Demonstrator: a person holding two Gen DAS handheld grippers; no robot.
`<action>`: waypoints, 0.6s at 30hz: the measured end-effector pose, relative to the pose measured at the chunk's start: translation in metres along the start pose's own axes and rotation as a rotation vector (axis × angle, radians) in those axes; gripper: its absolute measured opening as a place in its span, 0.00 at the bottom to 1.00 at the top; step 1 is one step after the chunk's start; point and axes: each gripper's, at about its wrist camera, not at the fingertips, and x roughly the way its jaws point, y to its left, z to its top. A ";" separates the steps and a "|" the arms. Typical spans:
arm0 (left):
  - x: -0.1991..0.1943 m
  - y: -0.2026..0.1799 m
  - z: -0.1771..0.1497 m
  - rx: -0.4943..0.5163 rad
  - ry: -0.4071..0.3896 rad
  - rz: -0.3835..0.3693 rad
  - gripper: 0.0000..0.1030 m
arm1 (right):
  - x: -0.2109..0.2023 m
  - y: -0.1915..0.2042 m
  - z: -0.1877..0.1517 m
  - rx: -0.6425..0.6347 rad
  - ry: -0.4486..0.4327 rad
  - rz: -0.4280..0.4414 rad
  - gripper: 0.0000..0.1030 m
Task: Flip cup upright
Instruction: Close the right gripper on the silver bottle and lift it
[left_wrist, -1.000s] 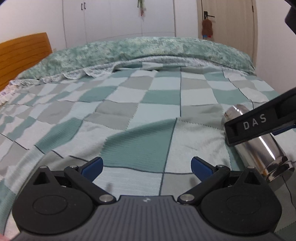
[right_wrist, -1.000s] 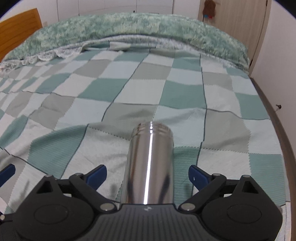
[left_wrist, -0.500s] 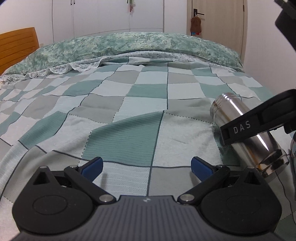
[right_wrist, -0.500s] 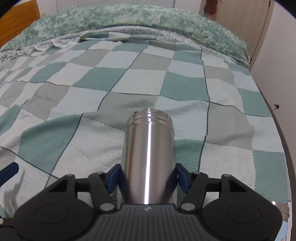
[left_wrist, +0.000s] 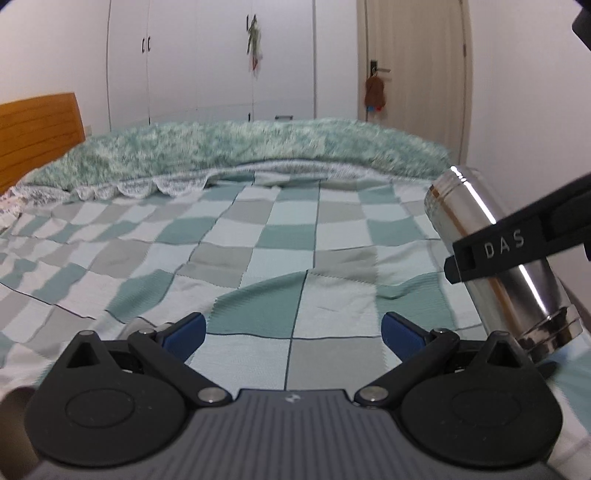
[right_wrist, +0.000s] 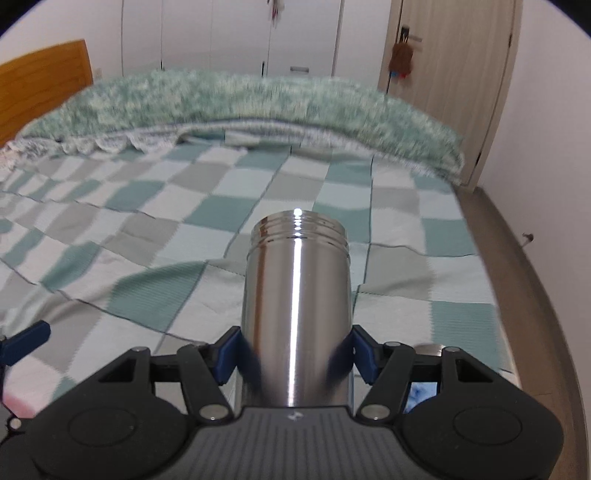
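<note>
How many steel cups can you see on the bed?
1. The cup is clamped in the right gripper, tilted above the blanket near the bed's right edge; the left gripper is open and holds nothing. Others may be hidden outside the views.

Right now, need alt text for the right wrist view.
The right gripper is shut on a steel cup, its threaded end pointing away over a green, grey and white checked bedspread. Behind: rolled quilt, wooden headboard, door.
</note>
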 end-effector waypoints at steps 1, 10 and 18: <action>-0.012 0.000 -0.001 0.005 -0.008 -0.001 1.00 | -0.014 0.000 -0.004 0.001 -0.011 -0.003 0.60; -0.114 0.014 -0.033 0.042 -0.047 -0.044 1.00 | -0.111 0.012 -0.066 0.024 -0.031 0.006 0.60; -0.168 0.048 -0.089 0.065 -0.017 -0.064 1.00 | -0.145 0.046 -0.141 0.035 0.021 0.046 0.60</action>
